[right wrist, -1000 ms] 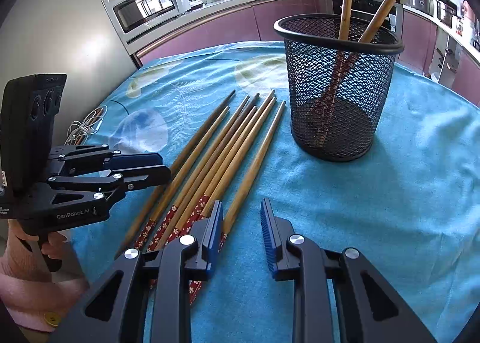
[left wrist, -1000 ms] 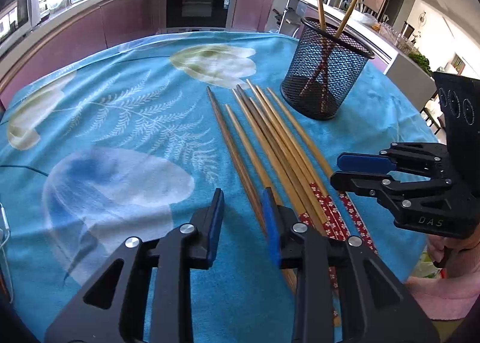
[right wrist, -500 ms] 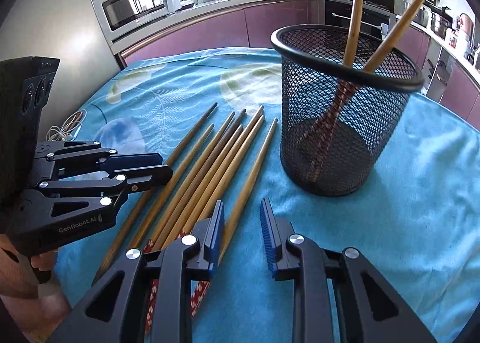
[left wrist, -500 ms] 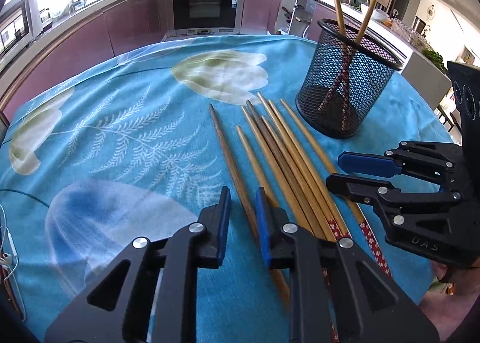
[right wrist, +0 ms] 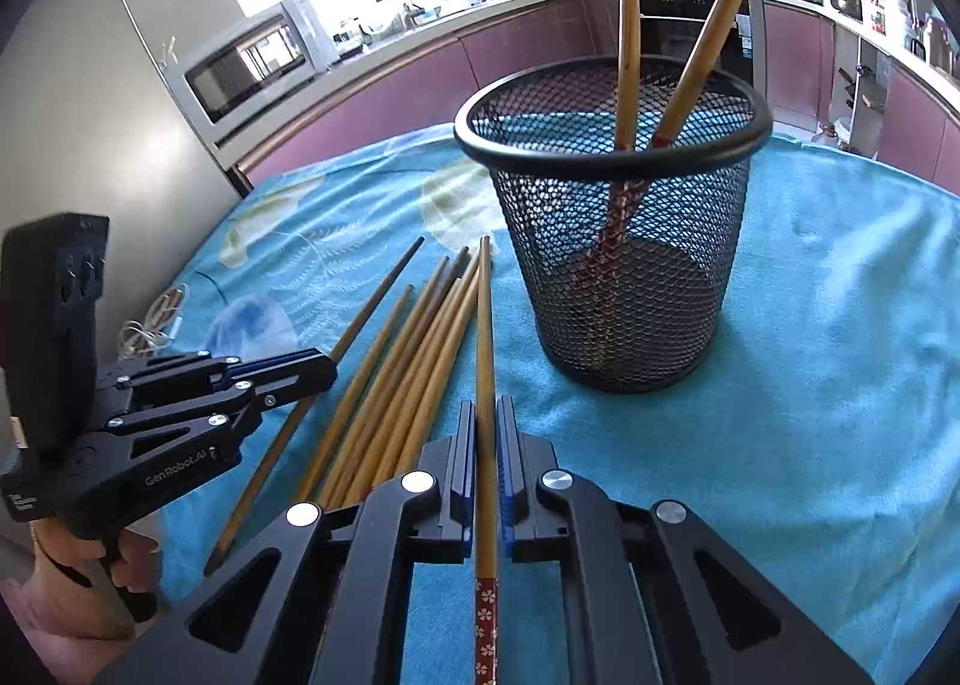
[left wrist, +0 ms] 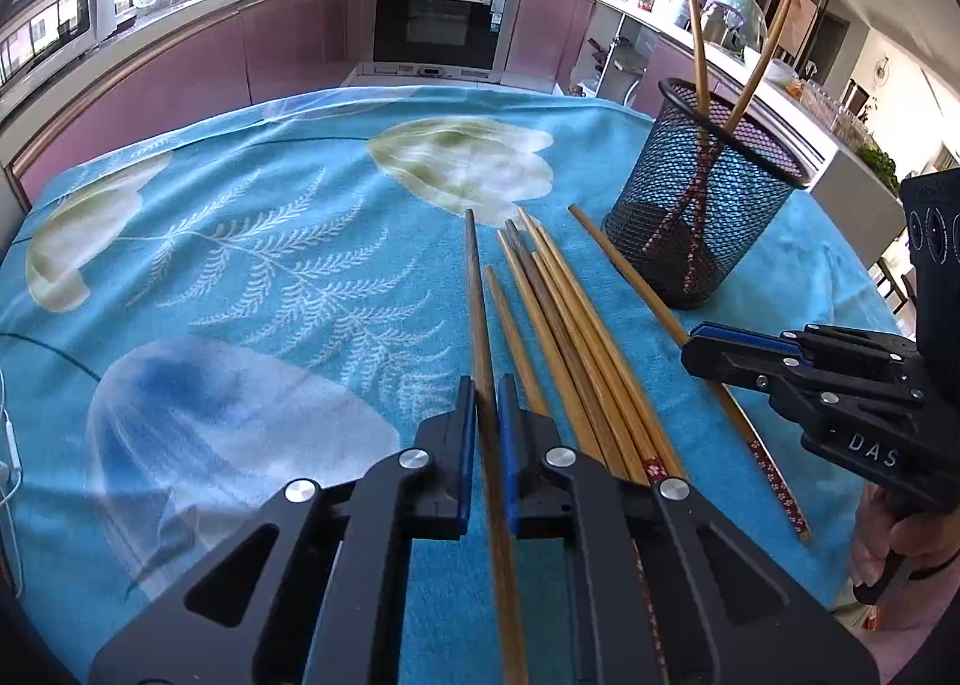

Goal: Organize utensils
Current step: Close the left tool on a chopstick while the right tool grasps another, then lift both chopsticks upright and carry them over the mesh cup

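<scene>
Two grips at once — left gripper [left wrist: 487,406] clamps the darker chopstick [left wrist: 477,289], right gripper [right wrist: 486,433] pinches the red-patterned chopstick [right wrist: 483,337] beside the mesh holder [right wrist: 624,277].

Since a second ago: our left gripper [left wrist: 487,421] has closed onto the leftmost dark chopstick [left wrist: 477,289]; our right gripper [right wrist: 487,445] has closed onto the rightmost chopstick [right wrist: 485,325].

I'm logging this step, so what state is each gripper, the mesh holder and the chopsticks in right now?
left gripper: shut on dark chopstick.
right gripper: shut on outermost chopstick, nearest the holder.
mesh holder: upright on the blue cloth, two chopsticks leaning inside.
loose chopsticks: lying flat on the cloth, side by side.
</scene>
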A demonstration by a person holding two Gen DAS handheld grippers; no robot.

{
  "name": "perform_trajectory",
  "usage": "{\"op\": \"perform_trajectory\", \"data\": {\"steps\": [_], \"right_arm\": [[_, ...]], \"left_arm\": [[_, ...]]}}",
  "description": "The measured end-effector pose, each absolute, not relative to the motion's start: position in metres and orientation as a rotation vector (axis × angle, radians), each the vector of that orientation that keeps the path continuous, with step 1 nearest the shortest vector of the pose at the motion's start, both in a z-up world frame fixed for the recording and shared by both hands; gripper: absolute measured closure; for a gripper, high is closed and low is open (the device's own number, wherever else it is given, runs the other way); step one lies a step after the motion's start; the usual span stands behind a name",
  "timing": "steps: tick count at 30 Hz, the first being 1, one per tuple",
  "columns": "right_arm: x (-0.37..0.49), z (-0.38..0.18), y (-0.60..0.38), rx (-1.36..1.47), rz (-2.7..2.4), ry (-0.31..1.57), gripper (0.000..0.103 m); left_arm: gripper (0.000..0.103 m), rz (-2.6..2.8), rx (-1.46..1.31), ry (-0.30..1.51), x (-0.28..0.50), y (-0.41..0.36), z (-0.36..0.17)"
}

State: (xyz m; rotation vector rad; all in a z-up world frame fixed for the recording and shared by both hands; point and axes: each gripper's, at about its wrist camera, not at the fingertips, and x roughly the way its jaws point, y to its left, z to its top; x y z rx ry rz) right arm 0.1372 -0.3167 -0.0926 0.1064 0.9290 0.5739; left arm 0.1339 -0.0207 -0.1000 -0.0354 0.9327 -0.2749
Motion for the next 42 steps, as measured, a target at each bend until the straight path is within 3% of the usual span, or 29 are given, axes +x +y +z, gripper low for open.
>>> {"op": "perform_trajectory", "data": {"steps": [11,13,15,18,20,23,32,42], "right_arm": [[0.132,-0.098,-0.303,0.036,0.621,0.982,0.095],[0.134,-0.100,-0.302,0.031,0.618,0.988,0.093],[0.136,-0.101,-0.300,0.031,0.624,0.991,0.092],[0.140,-0.103,-0.299,0.025,0.629,0.989,0.092],[0.141,-0.102,-0.299,0.026,0.630,0.990,0.096],[0.138,-0.101,-0.302,0.037,0.641,0.986,0.097],[0.120,-0.077,-0.314,0.060,0.687,0.899,0.097],[0.102,-0.032,-0.346,0.114,0.690,0.752,0.097]], "left_arm": [[0.094,-0.382,-0.006,0.959,0.114,-0.028,-0.104],[0.092,-0.383,0.001,0.963,0.114,-0.027,-0.103],[0.082,-0.393,0.008,0.968,0.116,-0.028,-0.104],[0.079,-0.412,-0.010,0.982,0.121,-0.025,-0.106],[0.081,-0.418,-0.016,0.983,0.125,-0.025,-0.107],[0.093,-0.428,-0.032,0.987,0.127,-0.025,-0.108],[0.095,-0.421,-0.061,0.956,0.120,-0.021,-0.098],[0.095,-0.489,-0.105,0.864,0.102,-0.012,-0.053]]}}
